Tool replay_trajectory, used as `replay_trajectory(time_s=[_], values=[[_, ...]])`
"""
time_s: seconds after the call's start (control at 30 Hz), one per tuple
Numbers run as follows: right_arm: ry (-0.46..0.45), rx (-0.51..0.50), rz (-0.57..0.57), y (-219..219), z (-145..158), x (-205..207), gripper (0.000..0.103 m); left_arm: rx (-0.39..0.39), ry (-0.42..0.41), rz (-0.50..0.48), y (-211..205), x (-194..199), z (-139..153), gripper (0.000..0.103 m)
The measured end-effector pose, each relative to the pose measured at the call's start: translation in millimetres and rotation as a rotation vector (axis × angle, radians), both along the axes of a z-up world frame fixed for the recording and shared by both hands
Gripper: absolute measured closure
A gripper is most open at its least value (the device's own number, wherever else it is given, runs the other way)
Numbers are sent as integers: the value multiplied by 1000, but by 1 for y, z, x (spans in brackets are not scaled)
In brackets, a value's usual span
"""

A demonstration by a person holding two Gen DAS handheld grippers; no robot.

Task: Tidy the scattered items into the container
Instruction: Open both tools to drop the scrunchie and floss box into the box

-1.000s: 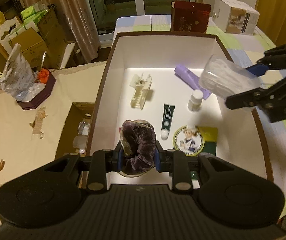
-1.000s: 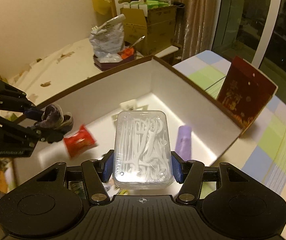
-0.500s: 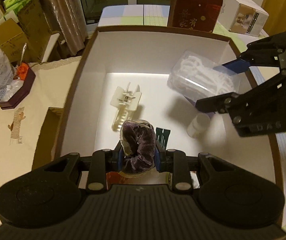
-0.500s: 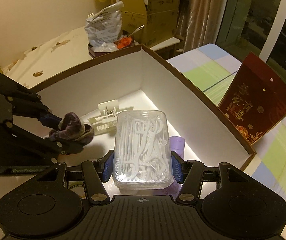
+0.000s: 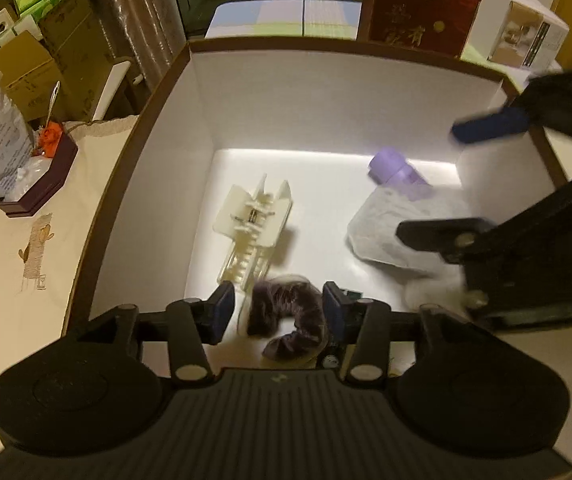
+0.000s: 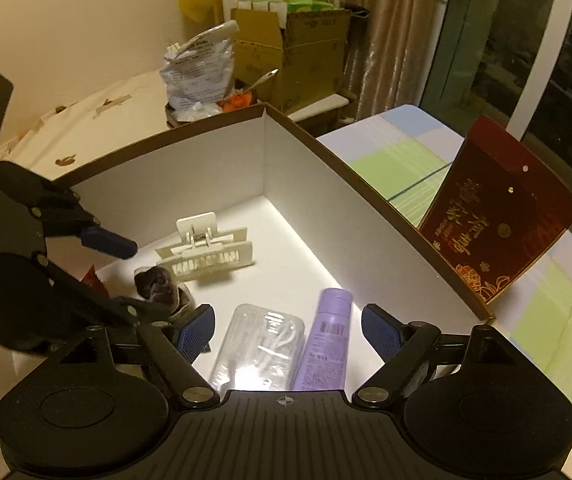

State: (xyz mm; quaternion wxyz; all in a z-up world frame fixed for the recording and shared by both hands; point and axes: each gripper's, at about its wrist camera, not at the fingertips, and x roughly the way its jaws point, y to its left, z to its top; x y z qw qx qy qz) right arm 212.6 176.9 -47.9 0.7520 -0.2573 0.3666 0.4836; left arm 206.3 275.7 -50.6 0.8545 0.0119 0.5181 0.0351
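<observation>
Both grippers hang open inside the white box with brown rim [image 5: 158,92], also in the right wrist view [image 6: 326,148]. My left gripper [image 5: 278,312] is open; the dark purple scrunchie [image 5: 290,312] lies loose between its fingers, also seen in the right wrist view [image 6: 158,284]. My right gripper [image 6: 288,332] is open above the clear box of floss picks [image 6: 258,352], which lies on the box floor beside a purple tube [image 6: 326,336]. In the left wrist view the floss box [image 5: 390,232] looks blurred, against the tube [image 5: 398,168].
A cream hair claw clip [image 5: 254,228] lies mid-box, also in the right wrist view [image 6: 206,252]. A red gift box [image 6: 498,212] and a white carton [image 5: 526,36] stand outside the far wall. A tray with a foil bag [image 5: 2,160] sits left.
Both grippers moved down into the box and opened. The scrunchie dropped from the left gripper and the floss box from the right gripper onto the box floor.
</observation>
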Motion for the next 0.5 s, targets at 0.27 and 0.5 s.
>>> replay_trajectory(time_s=[0.27,0.5], values=[[20,-38,46,-10,-1,-12,17,16,19,3,2,-9,1,45],[20,-61,58,-17,3,-22,17,41,29,-6,-4,-16,8,39]])
